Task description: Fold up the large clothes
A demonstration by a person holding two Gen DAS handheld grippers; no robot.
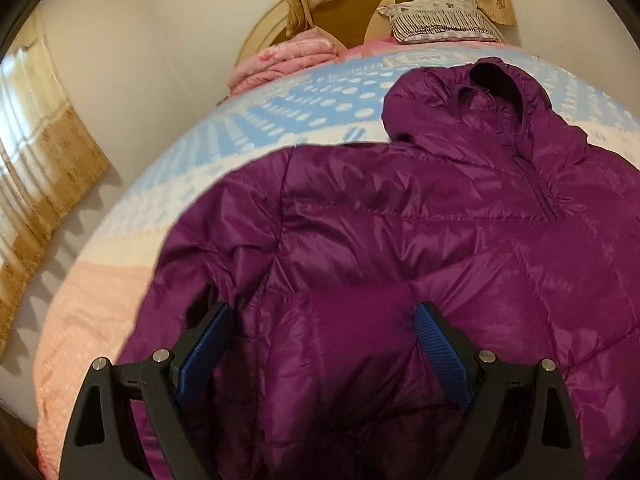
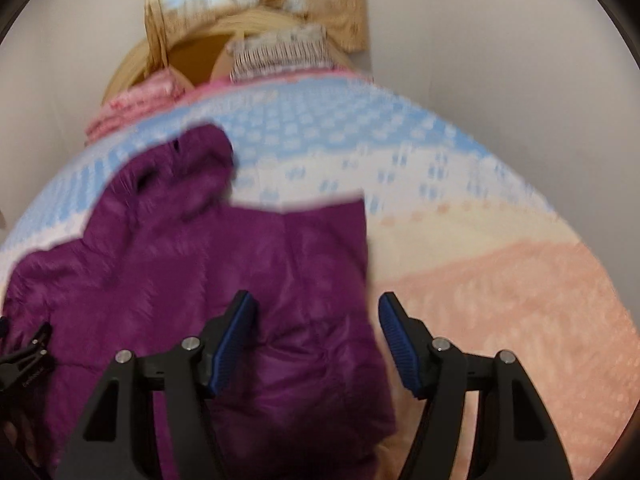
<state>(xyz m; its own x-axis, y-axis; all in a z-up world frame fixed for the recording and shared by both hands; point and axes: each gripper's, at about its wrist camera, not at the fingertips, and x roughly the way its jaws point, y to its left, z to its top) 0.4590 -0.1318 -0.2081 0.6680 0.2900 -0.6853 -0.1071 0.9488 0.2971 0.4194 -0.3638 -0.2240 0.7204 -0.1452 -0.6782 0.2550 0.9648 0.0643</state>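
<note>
A purple hooded puffer jacket (image 1: 400,240) lies spread on the bed, hood toward the headboard. It also shows in the right wrist view (image 2: 224,280). My left gripper (image 1: 320,320) is open, its blue pads straddling the jacket's near left part, just above the fabric. My right gripper (image 2: 316,312) is open over the jacket's right edge, with one pad over the jacket and the other over the bedspread. Neither holds anything. The left gripper's body (image 2: 24,356) shows at the far left of the right wrist view.
The bedspread (image 1: 200,168) is blue, white and peach. A folded pink blanket (image 1: 280,64) and a patterned pillow (image 1: 436,18) lie by the round headboard (image 1: 260,28). A curtained window (image 1: 44,152) is at the left, past the white wall.
</note>
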